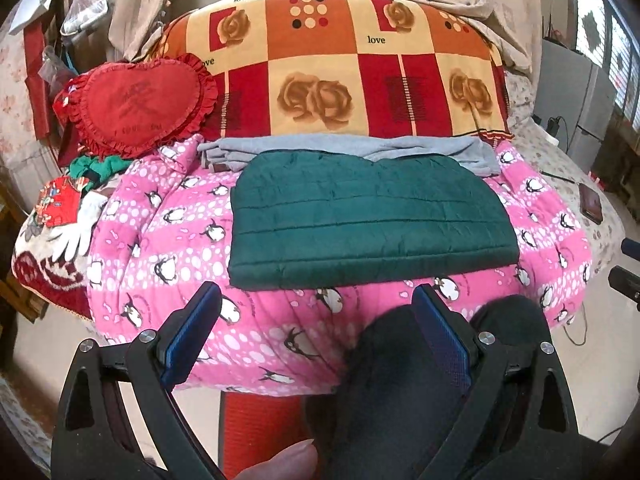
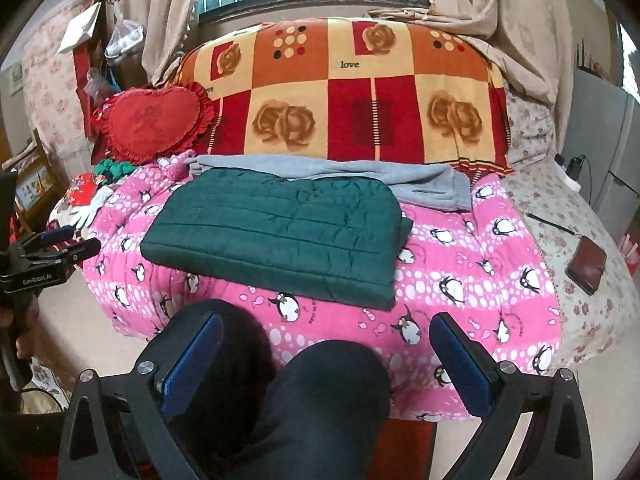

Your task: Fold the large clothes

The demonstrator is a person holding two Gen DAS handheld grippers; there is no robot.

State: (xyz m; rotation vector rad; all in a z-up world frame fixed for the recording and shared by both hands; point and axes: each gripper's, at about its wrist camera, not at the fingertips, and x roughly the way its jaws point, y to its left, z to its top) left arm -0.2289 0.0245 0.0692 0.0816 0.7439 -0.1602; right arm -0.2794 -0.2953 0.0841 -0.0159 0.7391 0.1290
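Your left gripper (image 1: 316,312) and right gripper (image 2: 326,340) both hang back off the near edge of the bed with jaws spread wide, nothing between the blue pads; your dark-trousered knees (image 2: 320,392) sit just below them. At 12 o'clock from both, the green quilted jacket (image 1: 368,220) lies flat as a tidy rectangle on the pink penguin blanket (image 1: 168,264). Judged: this garment's fold looks finished. Beyond it, touching its far edge, lies a grey garment (image 2: 424,184), partly bunched, in front of the rose-print cushion (image 2: 352,92). Next move likely calls for reaching past the jacket to the grey piece, or first shifting the jacket aside.
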